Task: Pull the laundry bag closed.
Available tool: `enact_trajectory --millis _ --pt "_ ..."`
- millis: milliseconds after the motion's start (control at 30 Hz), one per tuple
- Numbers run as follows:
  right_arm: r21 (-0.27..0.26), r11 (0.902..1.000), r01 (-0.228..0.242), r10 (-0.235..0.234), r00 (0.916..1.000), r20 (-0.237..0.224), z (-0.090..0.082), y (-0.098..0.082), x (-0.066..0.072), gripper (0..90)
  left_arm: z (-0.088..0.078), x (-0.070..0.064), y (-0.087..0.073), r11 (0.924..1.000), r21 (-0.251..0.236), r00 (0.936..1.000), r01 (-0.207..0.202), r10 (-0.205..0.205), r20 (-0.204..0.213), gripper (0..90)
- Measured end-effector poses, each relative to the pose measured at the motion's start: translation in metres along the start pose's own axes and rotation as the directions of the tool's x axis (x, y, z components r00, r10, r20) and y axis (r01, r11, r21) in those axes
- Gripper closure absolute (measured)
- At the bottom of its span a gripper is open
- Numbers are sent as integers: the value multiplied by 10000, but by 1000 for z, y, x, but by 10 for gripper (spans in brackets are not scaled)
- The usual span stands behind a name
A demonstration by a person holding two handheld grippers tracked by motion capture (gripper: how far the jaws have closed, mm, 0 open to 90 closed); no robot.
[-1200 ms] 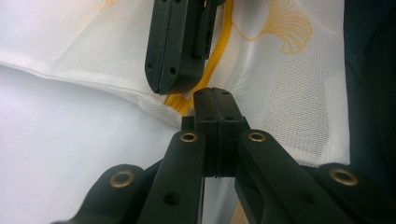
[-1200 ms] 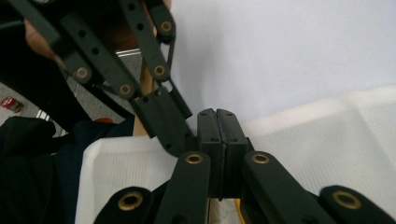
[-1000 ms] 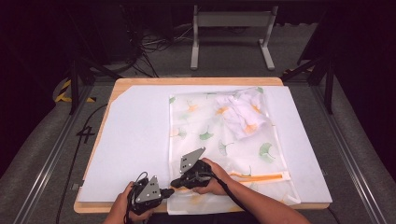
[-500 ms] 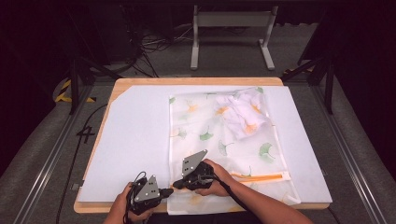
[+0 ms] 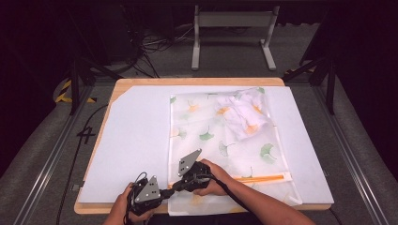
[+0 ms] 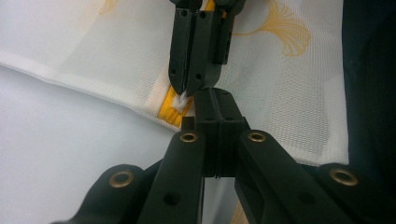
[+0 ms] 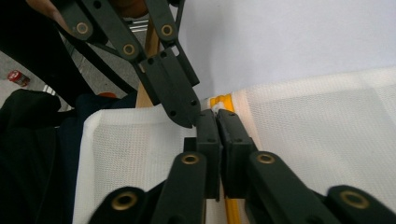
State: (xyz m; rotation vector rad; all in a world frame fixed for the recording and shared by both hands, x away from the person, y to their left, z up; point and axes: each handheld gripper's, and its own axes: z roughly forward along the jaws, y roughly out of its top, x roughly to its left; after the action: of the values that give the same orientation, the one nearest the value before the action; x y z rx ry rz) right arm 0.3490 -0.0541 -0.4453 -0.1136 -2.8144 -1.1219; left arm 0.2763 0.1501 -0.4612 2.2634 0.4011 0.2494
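Right claw (image 5: pixel 180 184) edged nearer, white sheet (image 5: pixel 136 136) over wooden table (image 5: pixel 197 81), dark room

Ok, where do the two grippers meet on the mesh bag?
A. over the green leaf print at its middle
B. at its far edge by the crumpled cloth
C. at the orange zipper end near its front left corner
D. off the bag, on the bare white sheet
C: the left gripper and right gripper come tip to tip, jaws shut, at the orange zipper end of the mesh bag.
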Motion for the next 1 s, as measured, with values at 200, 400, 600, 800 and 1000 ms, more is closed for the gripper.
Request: enact_trajectory --millis 200,400,600,800,1000 --pt "58 10000 20 -21 9999 131 0 1 -1 900 -1 0 0 10000 25 10000 -41 42 -40 900" --pt "-145 9999 87 -83 9996 267 -2 -3 3 900 -3 1 -2 9999 -61 9998 134 -135 -170 900" --pt "-123 9997 204 -200 9992 346 -5 -3 6 900 -5 2 -2 9995 -23 9986 313 -314 -428 900" --pt "0 9987 502 -501 9978 434 -6 -3 8 900 -4 0 1 9995 281 9979 126 -108 -637 900" --pt "92 9990 428 -433 9976 542 -11 -7 7 900 -4 0 1 9985 531 9965 136 -92 -829 900"
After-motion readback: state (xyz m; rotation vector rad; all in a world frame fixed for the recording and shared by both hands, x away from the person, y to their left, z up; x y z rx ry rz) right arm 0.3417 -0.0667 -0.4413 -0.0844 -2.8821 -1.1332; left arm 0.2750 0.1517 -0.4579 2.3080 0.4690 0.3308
